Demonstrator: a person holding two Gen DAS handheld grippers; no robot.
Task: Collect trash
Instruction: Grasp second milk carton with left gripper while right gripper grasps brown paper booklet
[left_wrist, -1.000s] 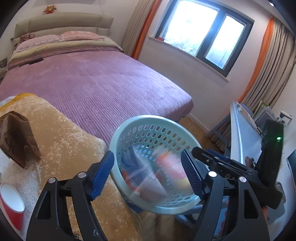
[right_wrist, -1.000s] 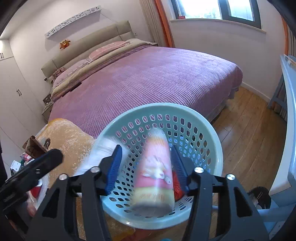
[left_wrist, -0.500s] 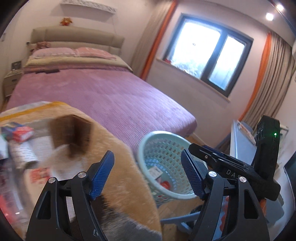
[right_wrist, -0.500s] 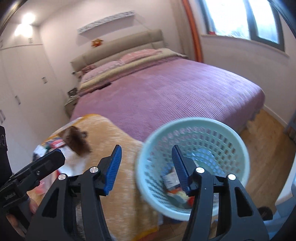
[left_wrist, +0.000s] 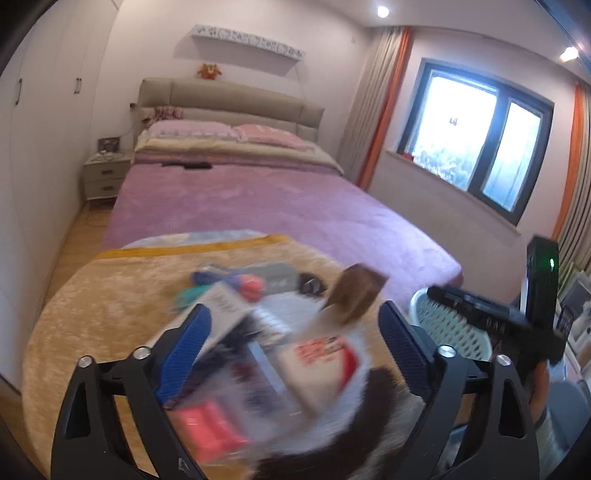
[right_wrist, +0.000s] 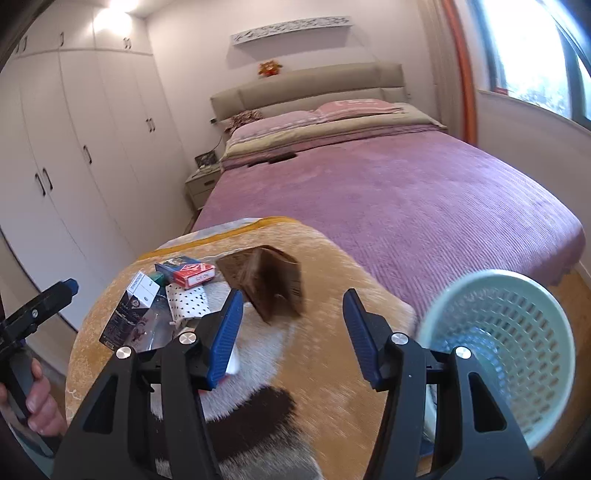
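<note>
Trash lies on a tan fuzzy blanket (right_wrist: 343, 280) at the foot of the bed: a brown paper bag (right_wrist: 271, 284) standing up, a red box (right_wrist: 194, 275), a white-and-dark carton (right_wrist: 129, 310) and a dotted wrapper (right_wrist: 186, 301). The pale green mesh basket (right_wrist: 517, 343) stands to the right on the floor. My right gripper (right_wrist: 291, 332) is open and empty just before the brown bag. My left gripper (left_wrist: 291, 350) is open and empty over blurred cartons (left_wrist: 321, 354) and the brown bag (left_wrist: 354, 295). The basket (left_wrist: 443, 325) shows at right behind the right gripper's body.
A purple bed (right_wrist: 406, 192) fills the room behind the blanket. White wardrobes (right_wrist: 74, 166) line the left wall, with a bedside table (left_wrist: 105, 173) beyond. A window (left_wrist: 476, 133) and orange curtains are at right. Wooden floor (right_wrist: 580, 288) surrounds the basket.
Both grippers swung left, away from the basket and over the blanket with the trash. The right gripper let go of the red-and-white packet it held over the basket and is now empty.
</note>
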